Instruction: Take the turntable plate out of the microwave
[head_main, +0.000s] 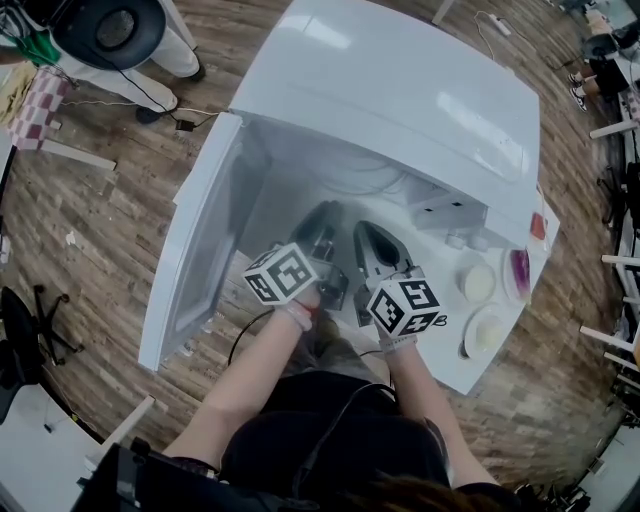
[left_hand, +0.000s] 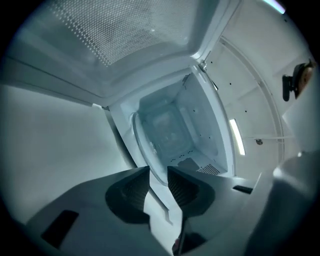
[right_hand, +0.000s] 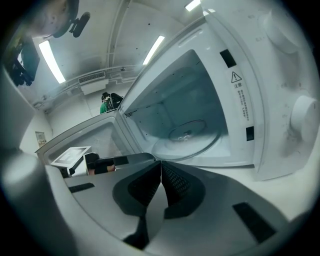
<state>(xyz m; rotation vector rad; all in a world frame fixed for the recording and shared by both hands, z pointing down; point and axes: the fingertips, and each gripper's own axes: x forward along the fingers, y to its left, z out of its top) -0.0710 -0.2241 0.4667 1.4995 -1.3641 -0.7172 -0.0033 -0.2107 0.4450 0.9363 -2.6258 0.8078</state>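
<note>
Left gripper (left_hand: 158, 175), jaws apart and pressing on nothing, pointed into the open white microwave (head_main: 400, 90), whose door (head_main: 195, 250) swung left over a wooden floor (head_main: 90, 230). The glass turntable plate (right_hand: 187, 137) lay flat inside. Right gripper (right_hand: 161, 167), jaws together and empty, hovered above a white table (right_hand: 295, 195) beneath ceiling strip lights (right_hand: 50, 60).

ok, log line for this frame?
microwave door: open | turntable plate: in cavity, not yet lifted | left tongs: open, aimed at plate rim, no grip | right tongs: shut, empty
</note>
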